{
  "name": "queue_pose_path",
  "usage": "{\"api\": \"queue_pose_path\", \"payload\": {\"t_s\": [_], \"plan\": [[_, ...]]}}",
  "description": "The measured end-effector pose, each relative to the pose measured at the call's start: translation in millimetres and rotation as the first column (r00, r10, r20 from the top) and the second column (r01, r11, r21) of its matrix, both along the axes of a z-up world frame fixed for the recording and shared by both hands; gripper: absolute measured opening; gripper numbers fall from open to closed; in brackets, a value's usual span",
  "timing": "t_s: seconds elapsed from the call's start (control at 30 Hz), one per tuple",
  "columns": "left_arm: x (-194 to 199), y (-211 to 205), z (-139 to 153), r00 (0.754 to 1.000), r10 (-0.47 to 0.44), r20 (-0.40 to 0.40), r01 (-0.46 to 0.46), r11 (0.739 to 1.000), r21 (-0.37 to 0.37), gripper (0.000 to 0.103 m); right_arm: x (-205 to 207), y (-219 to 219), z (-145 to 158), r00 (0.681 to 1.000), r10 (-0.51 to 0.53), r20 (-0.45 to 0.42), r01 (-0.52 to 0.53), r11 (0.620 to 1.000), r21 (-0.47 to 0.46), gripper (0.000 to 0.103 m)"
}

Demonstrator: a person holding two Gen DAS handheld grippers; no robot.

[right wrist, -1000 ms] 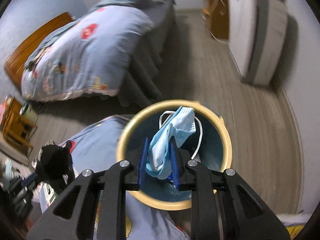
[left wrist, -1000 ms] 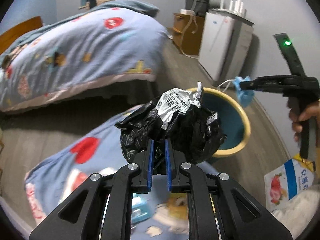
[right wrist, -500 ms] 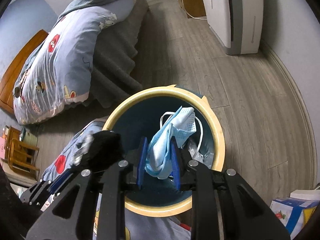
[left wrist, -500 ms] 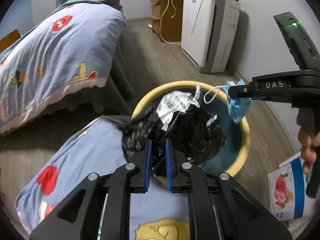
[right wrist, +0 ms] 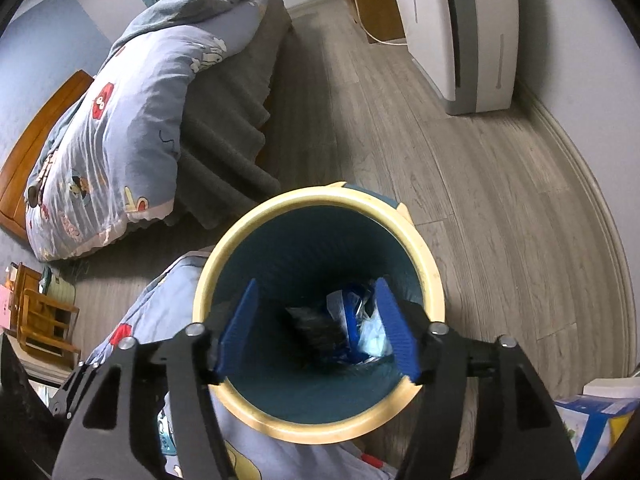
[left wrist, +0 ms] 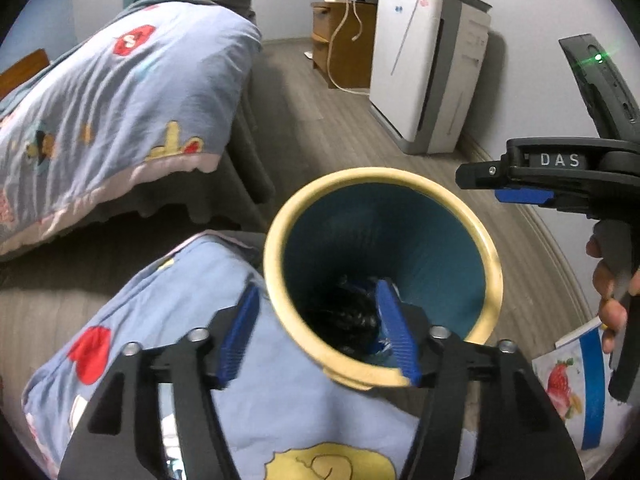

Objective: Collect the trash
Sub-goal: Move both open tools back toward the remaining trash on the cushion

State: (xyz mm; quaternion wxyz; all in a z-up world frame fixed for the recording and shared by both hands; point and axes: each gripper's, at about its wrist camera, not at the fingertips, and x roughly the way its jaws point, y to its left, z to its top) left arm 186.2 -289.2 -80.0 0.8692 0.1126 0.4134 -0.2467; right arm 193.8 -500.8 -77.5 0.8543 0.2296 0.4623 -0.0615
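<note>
Bedroom bin; "DAS" on right gripper

Both wrist cameras sit just behind their own claws and tilt steeply down. The left view looks past its fingers into the trash bin close ahead, with the right gripper off to its right. The right view looks straight down the same bin. The 2 views share the bin, the bed beyond it and the white unit.
</note>
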Motion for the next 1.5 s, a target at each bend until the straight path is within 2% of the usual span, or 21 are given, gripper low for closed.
{"api": "queue_pose_path", "payload": {"t_s": [0.03,0.13,0.3,0.63,0.77,1.0,1.27,1.5], "plan": [[-2.8,3.3,2.9,1.000,0.005,0.009,-0.005,1.000,0.002,0.076,0.2,3.1,2.4,1.000,0.008,0.005,-0.008,1.000,-0.010,0.072],[-11.7,16.9,13.4,0.999,0.017,0.032,-0.017,1.000,-0.003,0.083,-0.2,12.1,11.0,1.000,0.024,0.021,-0.022,0.998,-0.055,0.087],[-27.2,51.0,32.9,0.997,0.056,0.053,-0.056,0.998,-0.002,0.089,-4.2,32.0,27.2,0.997,0.045,0.055,-0.039,0.994,-0.104,0.097],[-57.8,153.0,60.8,0.979,0.188,0.073,-0.189,0.982,0.009,0.091,-22.0,81.4,57.0,0.989,0.116,0.093,-0.092,0.969,-0.228,0.097],[-72.1,198.5,68.0,0.964,0.255,0.072,-0.256,0.967,0.012,0.091,-30.4,97.5,66.5,0.986,0.127,0.111,-0.096,0.963,-0.253,0.097],[-99.3,252.8,74.5,0.940,0.337,0.059,-0.337,0.941,-0.013,0.092,-43.3,133.5,74.9,0.977,0.173,0.121,-0.132,0.948,-0.290,0.097],[-113.4,302.6,55.0,0.903,0.428,0.029,-0.428,0.904,-0.016,0.093,-57.6,202.0,60.8,0.956,0.283,0.077,-0.254,0.929,-0.270,0.097],[-113.4,338.9,32.5,0.869,0.494,-0.030,-0.494,0.870,0.003,0.093,-62.7,282.2,26.3,0.917,0.398,-0.012,-0.389,0.890,-0.239,0.097]]}}
